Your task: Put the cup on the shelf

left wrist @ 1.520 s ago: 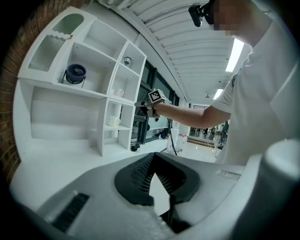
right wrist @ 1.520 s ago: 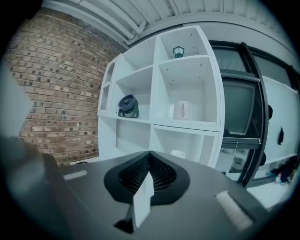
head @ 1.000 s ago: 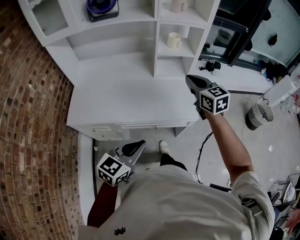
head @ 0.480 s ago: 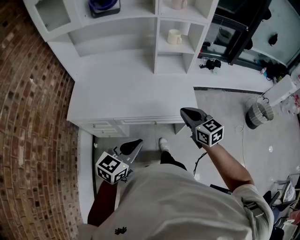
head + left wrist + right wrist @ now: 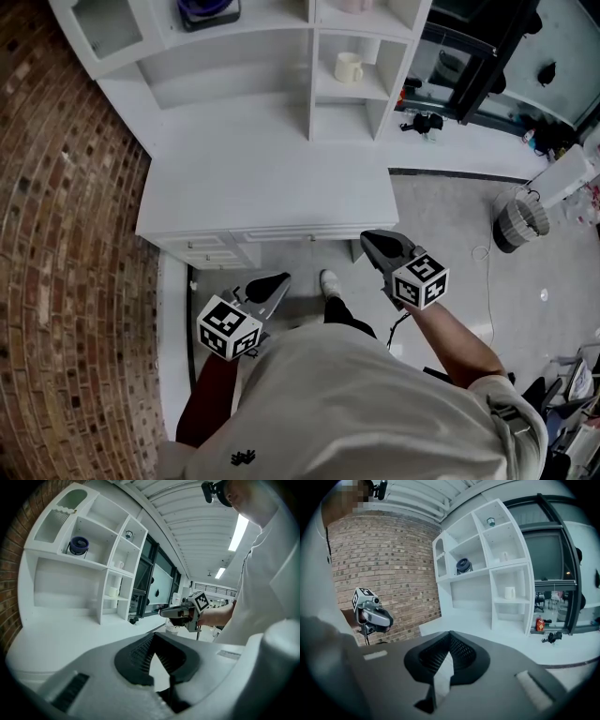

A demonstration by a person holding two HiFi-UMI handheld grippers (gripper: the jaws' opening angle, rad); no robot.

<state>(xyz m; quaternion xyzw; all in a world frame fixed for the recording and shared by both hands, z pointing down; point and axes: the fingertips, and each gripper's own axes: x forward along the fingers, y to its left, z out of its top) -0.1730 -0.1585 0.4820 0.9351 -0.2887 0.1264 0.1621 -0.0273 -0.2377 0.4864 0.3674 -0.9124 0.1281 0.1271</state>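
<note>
The remaining hazards are minor, since the cup [image 5: 348,67] already stands inside the shelf unit [image 5: 310,94] and neither tool touches it. A careless swing of the right gripper [image 5: 367,238] back toward the open compartments could strike the cup and tip it or push it off its board. The cup is unsecured, so a knock against the desk top [image 5: 262,178] could also shift it. The right gripper is fully closed and empty: its own view shows the two ribbed pads meeting at the tips with nothing between them. The left gripper [image 5: 280,279] is likewise closed on nothing and sits low, close to the person's body and well apart from the shelving. The cup is a small, pale, cream-coloured cylinder, upright, in the middle compartment of the narrow right-hand column. It rests on the board with clear space around it. The left gripper view shows it [image 5: 112,591] as a plain light shape, and the right gripper view [image 5: 509,592] confirms the upright stance. The handle side is too small to determine. A dark blue round object [image 5: 206,9] occupies a separate, wider compartment to the left.
</note>
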